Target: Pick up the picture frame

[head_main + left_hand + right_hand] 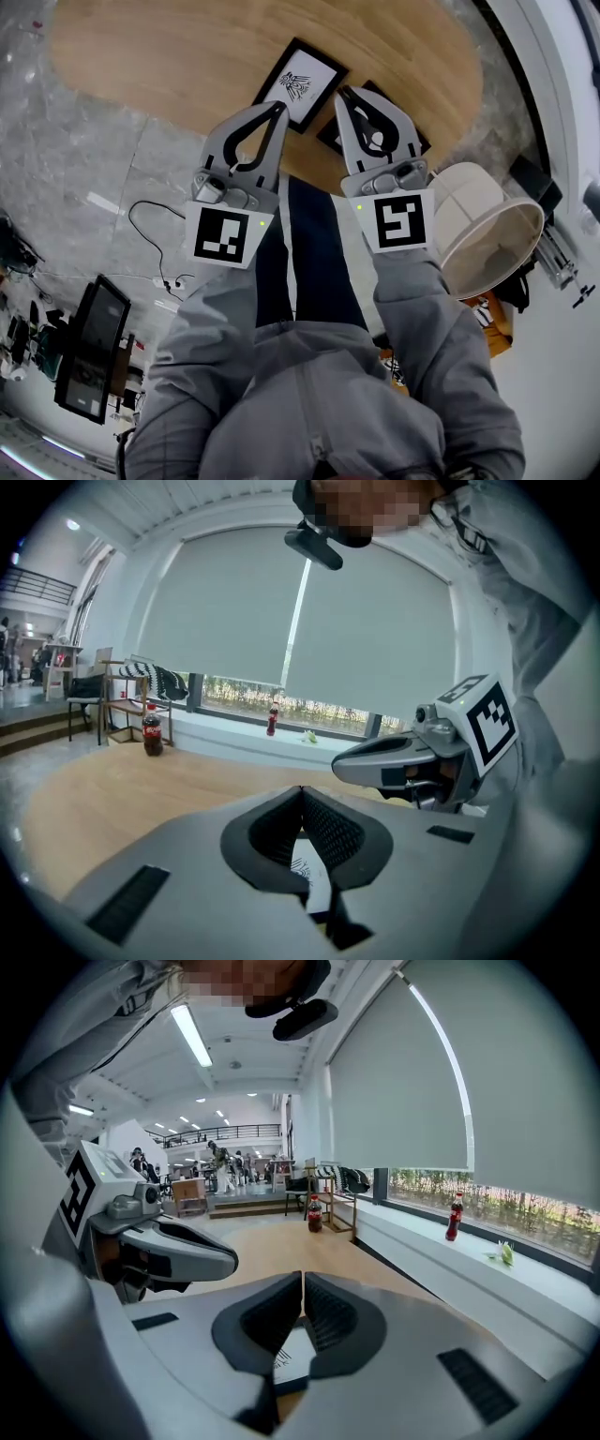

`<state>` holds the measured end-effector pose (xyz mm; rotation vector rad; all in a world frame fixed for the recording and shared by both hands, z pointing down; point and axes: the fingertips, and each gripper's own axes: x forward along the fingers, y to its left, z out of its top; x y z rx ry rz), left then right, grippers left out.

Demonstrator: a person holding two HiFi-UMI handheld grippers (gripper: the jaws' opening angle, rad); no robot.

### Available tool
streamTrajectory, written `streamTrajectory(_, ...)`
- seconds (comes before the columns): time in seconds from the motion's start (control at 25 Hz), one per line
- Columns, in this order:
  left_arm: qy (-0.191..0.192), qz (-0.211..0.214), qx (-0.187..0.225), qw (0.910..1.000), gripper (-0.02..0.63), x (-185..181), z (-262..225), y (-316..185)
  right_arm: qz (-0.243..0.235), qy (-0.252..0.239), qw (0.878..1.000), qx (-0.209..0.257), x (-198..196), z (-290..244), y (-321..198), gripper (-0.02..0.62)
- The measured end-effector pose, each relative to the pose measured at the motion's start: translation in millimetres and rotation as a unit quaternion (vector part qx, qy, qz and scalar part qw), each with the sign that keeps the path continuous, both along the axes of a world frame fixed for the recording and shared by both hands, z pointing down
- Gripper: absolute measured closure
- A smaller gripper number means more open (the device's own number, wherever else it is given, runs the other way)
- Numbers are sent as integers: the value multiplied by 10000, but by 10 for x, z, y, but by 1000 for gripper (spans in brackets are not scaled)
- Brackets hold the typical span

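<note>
Head view: we see the left gripper [280, 107] and right gripper [343, 93], both closed and empty, over the picture frame [302, 81] lying flat on the table [141, 56]. Only the gripper views show us a bottle [152, 731] near the window.

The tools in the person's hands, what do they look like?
The left tool and the right tool are grey, with curved jaws lined in ridged black pads. Each carries a white cube printed with black square patterns and a tiny green light. The person wears a grey jacket with long sleeves.
</note>
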<state>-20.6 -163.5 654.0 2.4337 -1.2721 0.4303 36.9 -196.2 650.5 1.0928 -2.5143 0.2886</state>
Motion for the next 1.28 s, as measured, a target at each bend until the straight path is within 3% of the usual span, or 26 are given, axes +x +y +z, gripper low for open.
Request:
streamTrajectory(0.68, 282, -393, -619, 9969, 588, -150, 791, -25, -523, 479, 9957, -589, -93, 920, -98, 561)
streamTrajectory(1.16, 244, -518, -912, 9942, 588, -196, 1130, 56, -799, 934, 9865, -1078, -68, 1369, -127, 558)
streamTrajectory(1.28, 265, -569, -996, 9930, 588, -208, 1191, 97, -945, 982, 9839, -1154, -75, 1453, -121, 505)
